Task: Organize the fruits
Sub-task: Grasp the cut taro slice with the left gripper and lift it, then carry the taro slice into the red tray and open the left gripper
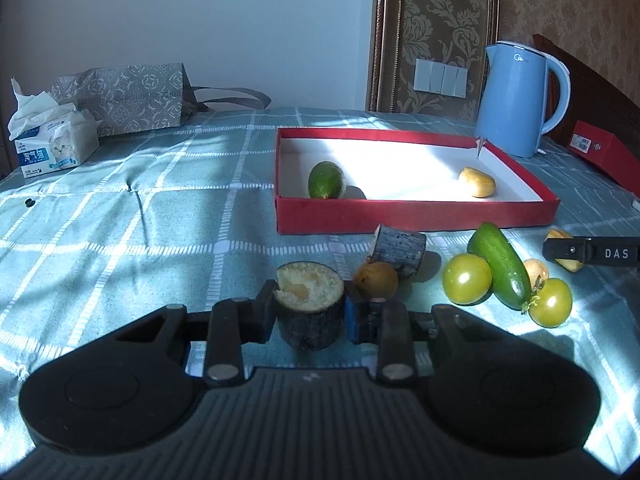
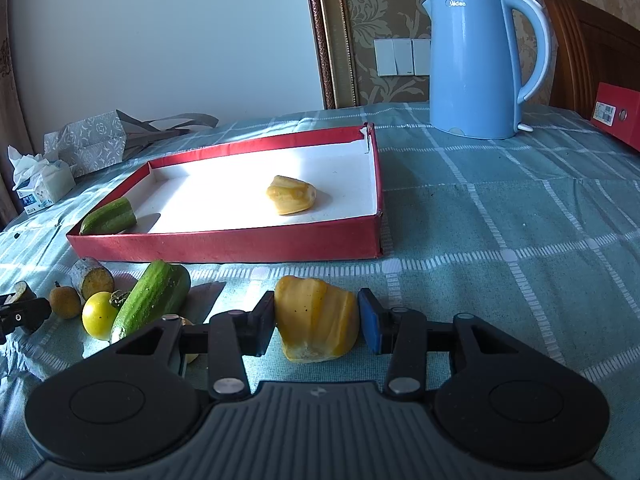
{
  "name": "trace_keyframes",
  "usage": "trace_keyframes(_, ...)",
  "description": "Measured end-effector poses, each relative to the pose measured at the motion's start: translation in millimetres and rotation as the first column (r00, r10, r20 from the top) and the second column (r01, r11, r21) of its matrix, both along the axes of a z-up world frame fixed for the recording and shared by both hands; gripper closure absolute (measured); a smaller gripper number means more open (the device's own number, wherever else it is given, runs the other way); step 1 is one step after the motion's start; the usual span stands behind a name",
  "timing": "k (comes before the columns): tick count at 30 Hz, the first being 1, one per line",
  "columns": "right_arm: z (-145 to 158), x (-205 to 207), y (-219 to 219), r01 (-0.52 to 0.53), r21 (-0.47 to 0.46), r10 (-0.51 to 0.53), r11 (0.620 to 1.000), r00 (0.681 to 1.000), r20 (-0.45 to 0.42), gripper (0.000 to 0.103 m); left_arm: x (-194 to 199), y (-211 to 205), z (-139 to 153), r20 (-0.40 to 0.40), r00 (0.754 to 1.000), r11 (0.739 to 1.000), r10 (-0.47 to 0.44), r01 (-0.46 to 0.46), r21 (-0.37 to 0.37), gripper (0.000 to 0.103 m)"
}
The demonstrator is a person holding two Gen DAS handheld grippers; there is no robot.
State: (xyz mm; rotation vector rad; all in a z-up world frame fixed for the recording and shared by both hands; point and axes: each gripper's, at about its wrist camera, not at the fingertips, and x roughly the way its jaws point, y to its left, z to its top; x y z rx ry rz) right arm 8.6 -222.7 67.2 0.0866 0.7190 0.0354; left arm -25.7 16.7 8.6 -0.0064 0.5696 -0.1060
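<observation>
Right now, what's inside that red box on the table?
Inside the red box lie a short green cucumber piece in one corner and a yellow fruit piece on the white floor. The near wall hides a strip of floor just behind it.

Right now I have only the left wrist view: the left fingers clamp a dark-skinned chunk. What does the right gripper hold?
Observer: The right gripper has a yellow fruit piece between its fingers.
Operator: Is the cucumber in the red tray whole?
Observer: No, it is a short length with a cut end, lying along the near wall.
Operator: And the bark-covered chunk outside the tray?
Observer: Its other end face is yellow.
</observation>
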Motion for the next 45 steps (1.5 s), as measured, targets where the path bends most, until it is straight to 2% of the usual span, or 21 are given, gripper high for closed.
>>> trace_keyframes(3,0,0,1,-0.001,-0.01,0.001,1.0,1.0,-0.001,0.06,9,9,0,-0.023,0.999,0.999,0.03,-0.03,-0.023,0.073)
trace_keyframes(12,0,0,6,-0.005,-0.042,0.005,0.999,1.0,-0.005,0.06,20,4,-1,-0.018,0.998,0.998,0.054,-0.054,0.034,0.073)
trace_keyframes(24,-1,1,9,-0.011,-0.075,0.01,0.997,1.0,-0.01,0.06,24,0,-2,-0.025,0.998,0.997,0.063,-0.062,0.054,0.073)
trace_keyframes(30,-1,1,8,-0.011,-0.07,0.01,0.998,1.0,-0.01,0.06,29,1,7,-0.04,0.997,0.997,0.068,-0.067,0.027,0.073)
trace_keyframes(39,-1,1,7,-0.011,-0.073,0.011,0.997,1.0,-0.01,0.06,53,-20,55,0.083,0.996,0.997,0.032,-0.038,0.067,0.073)
trace_keyframes(45,-1,1,8,-0.011,-0.07,0.011,0.997,1.0,-0.01,0.06,79,-48,65,0.107,0.994,0.996,0.001,-0.011,0.094,0.073)
